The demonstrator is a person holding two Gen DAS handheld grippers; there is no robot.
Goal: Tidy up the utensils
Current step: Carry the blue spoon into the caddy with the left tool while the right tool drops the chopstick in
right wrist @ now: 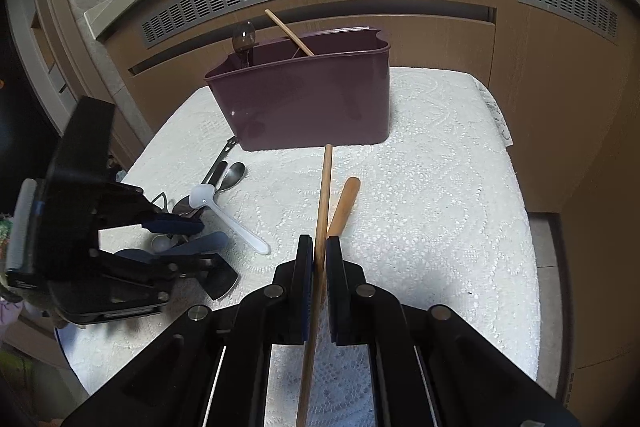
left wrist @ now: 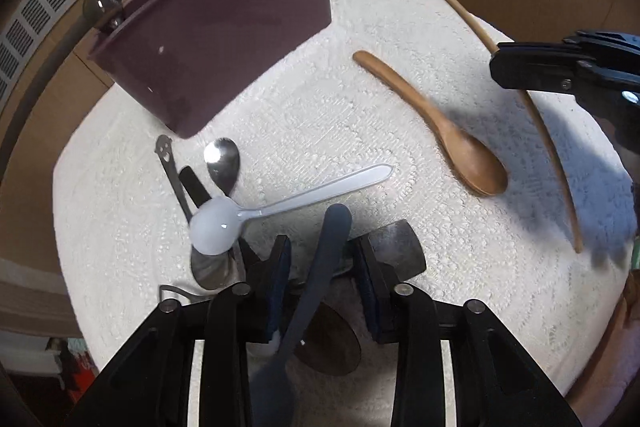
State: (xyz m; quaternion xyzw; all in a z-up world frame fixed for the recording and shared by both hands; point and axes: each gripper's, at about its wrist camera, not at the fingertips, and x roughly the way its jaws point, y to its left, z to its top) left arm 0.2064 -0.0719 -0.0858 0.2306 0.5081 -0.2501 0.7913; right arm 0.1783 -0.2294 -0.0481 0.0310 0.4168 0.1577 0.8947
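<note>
Right gripper (right wrist: 319,259) clamped on wooden chopstick (right wrist: 323,195), tip pointing 12 o'clock at purple caddy (right wrist: 304,107). Left gripper (left wrist: 320,263) jaws apart, blue utensil handle (left wrist: 326,255) between, can't tell if touching pads. Caddy on white lace cloth (right wrist: 432,187) holds one chopstick (right wrist: 289,33), one clear spoon (right wrist: 243,37). Loose: one wooden spoon (left wrist: 440,127) at 2 o'clock, one white plastic spoon (left wrist: 280,207), metal spoon (left wrist: 222,163) in pile at 10.

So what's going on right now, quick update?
Right gripper shut on wooden stick. Left gripper open around grey utensil. Purple caddy ahead, path clear.
</note>
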